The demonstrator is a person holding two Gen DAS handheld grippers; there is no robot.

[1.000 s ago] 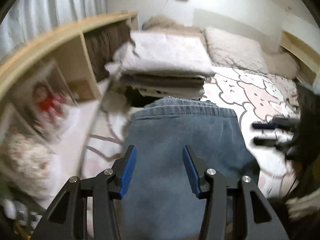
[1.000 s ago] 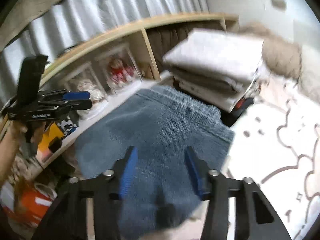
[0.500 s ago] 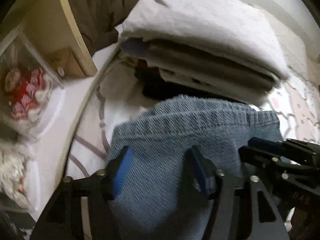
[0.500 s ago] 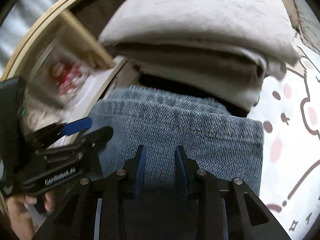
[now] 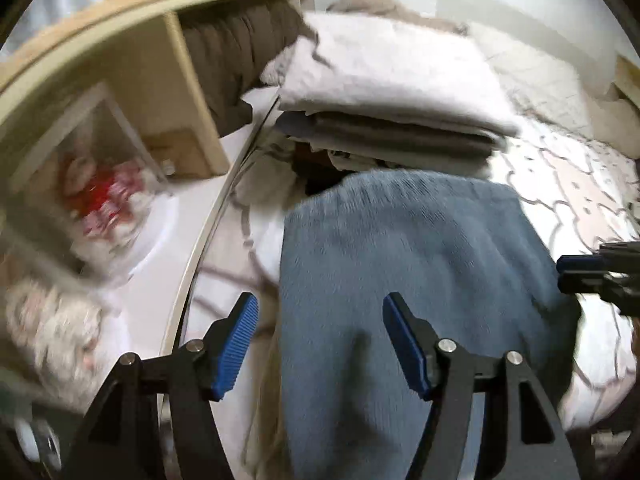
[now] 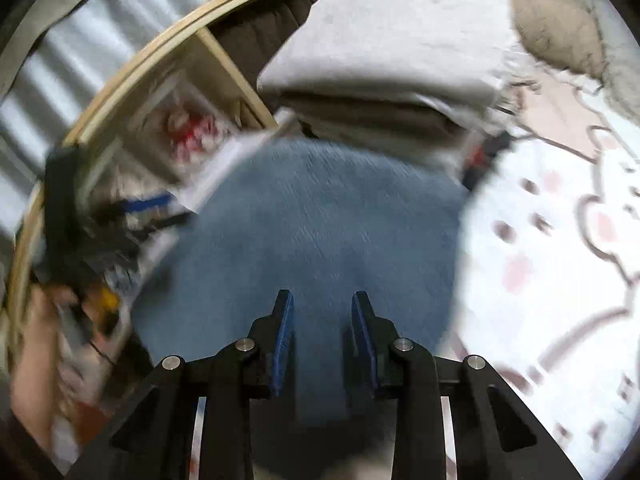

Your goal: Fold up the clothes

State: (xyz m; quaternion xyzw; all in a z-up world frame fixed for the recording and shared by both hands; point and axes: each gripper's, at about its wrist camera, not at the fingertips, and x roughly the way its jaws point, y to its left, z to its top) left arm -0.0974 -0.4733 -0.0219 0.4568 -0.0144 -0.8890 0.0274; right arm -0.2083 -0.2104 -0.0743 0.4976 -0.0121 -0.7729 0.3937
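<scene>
Blue knit garment [image 5: 404,264]: lying folded on the patterned bedsheet [image 5: 568,184] — just in front of the stack of folded clothes [image 5: 392,92].
Left gripper [image 5: 320,332]: standing with jaws wide apart above the garment's left edge, pinching nothing.
Right gripper [image 6: 323,332]: hovering over the garment, jaws narrowly parted — no cloth pinched between them.
Wooden shelf [image 5: 176,92]: standing at the left.

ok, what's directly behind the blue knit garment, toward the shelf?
A stack of folded clothes sits just behind the blue knit garment, pale grey piece on top, darker layers beneath. Something dark lies at the stack's base; the garment's edge covers most of it, so it can't be identified.
</scene>
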